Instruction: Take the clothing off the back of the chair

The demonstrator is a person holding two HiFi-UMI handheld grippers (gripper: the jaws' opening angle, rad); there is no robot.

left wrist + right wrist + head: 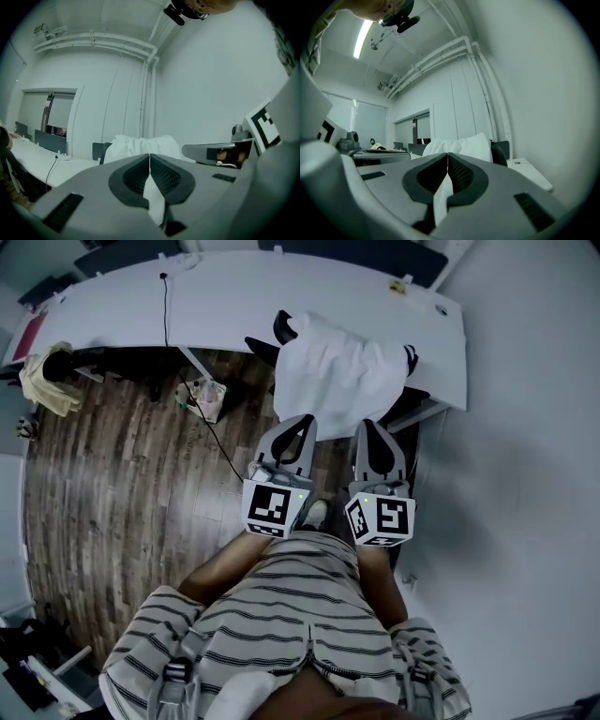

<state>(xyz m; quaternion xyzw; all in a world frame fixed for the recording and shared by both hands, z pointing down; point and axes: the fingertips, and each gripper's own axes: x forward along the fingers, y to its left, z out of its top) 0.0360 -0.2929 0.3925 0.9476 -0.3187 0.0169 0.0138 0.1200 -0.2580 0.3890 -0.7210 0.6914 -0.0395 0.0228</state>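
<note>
At the long white desk: approach step, nothing gripped yet.
Head view: white cloth garment draped over black office chair; left gripper and right gripper near, not touching. Left gripper view: jaws together, empty. Right gripper view: same. Next, likely: open, reach, pinch the cloth.

Clothing lying draped over the back of the chair. Chair standing pushed in at the desk. Left gripper and right gripper sitting side by side on the chair's near side. Cable hanging from desk to floor, left of the chair.
</note>
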